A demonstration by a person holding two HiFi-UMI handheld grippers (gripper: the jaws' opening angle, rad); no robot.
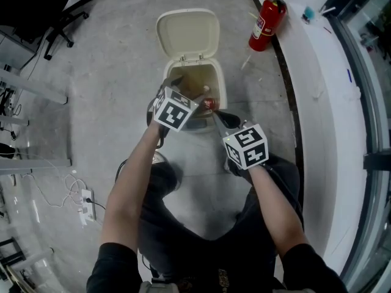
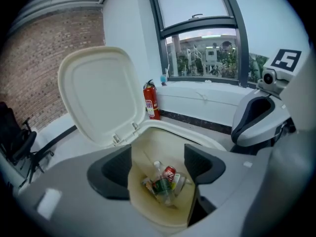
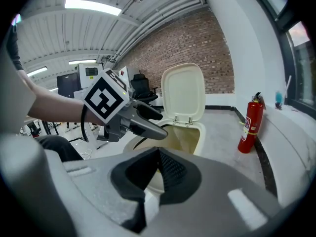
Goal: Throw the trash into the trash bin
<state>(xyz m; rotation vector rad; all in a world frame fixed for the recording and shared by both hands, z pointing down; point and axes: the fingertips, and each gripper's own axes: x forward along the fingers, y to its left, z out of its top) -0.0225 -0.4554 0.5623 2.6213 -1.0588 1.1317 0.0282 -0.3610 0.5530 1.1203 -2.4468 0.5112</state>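
Observation:
A cream trash bin [image 1: 221,81] stands on the floor with its lid [image 1: 187,33] swung up and back. Seen in the left gripper view, a clear bottle with a green label [image 2: 162,184], a red can [image 2: 169,172] and other scraps lie at the bottom of the bin [image 2: 163,132]. My left gripper [image 1: 186,90] hangs over the bin's mouth, jaws open, with nothing between them [image 2: 158,169]. My right gripper [image 1: 215,113] is at the bin's near right rim, shut and empty [image 3: 158,168]. The left gripper [image 3: 148,125] shows in the right gripper view, above the bin [image 3: 190,132].
A red fire extinguisher [image 1: 267,23] stands by the white window ledge [image 1: 317,72] to the right of the bin. At the far left are an office chair [image 1: 43,11] and a power strip with cables [image 1: 87,203]. The person's legs are right in front of the bin.

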